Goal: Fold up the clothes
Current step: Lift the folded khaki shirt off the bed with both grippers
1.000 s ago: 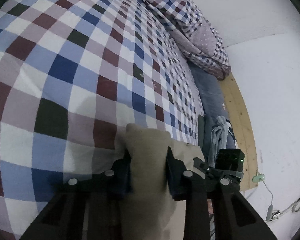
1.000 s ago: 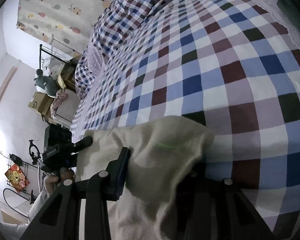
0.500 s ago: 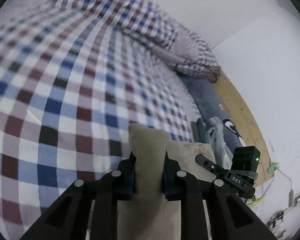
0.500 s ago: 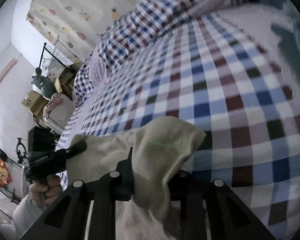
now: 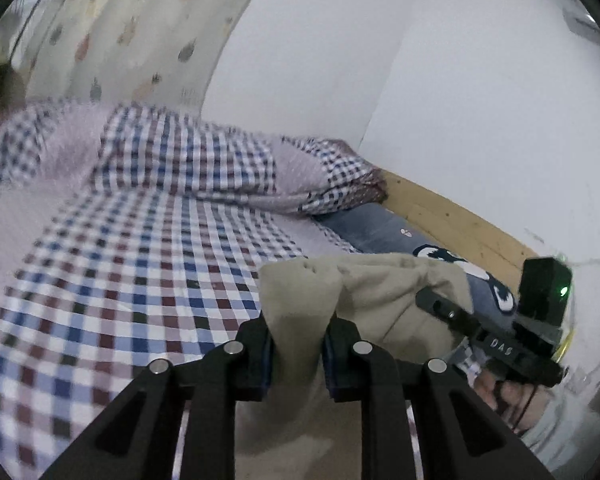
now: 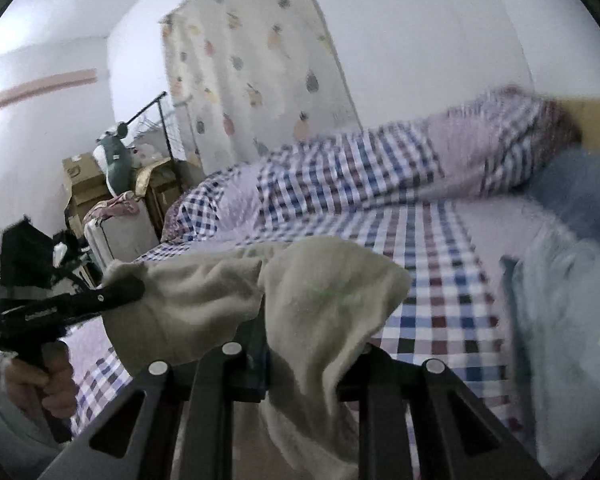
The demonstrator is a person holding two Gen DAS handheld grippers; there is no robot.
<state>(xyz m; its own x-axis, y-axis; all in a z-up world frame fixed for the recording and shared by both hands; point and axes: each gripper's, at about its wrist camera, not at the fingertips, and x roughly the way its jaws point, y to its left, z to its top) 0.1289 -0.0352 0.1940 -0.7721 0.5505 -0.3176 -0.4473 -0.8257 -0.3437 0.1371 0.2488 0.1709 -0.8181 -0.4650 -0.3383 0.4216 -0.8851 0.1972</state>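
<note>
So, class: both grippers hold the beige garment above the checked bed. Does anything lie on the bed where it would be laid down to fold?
Nothing visible does. The garment hangs from the left gripper and right gripper, and the checked bed ahead is bare. The rolled quilt lies farther back.

The cloth [image 6: 324, 300] hangs over the right gripper [image 6: 300, 364] and hides its right finger. The bottom of the cloth is cut off by the picture's edge. The blue things [image 6: 572, 280] by the bed's right edge are too blurry to tell. The left hand [image 6: 44, 384] is half hidden behind its handle.
</note>
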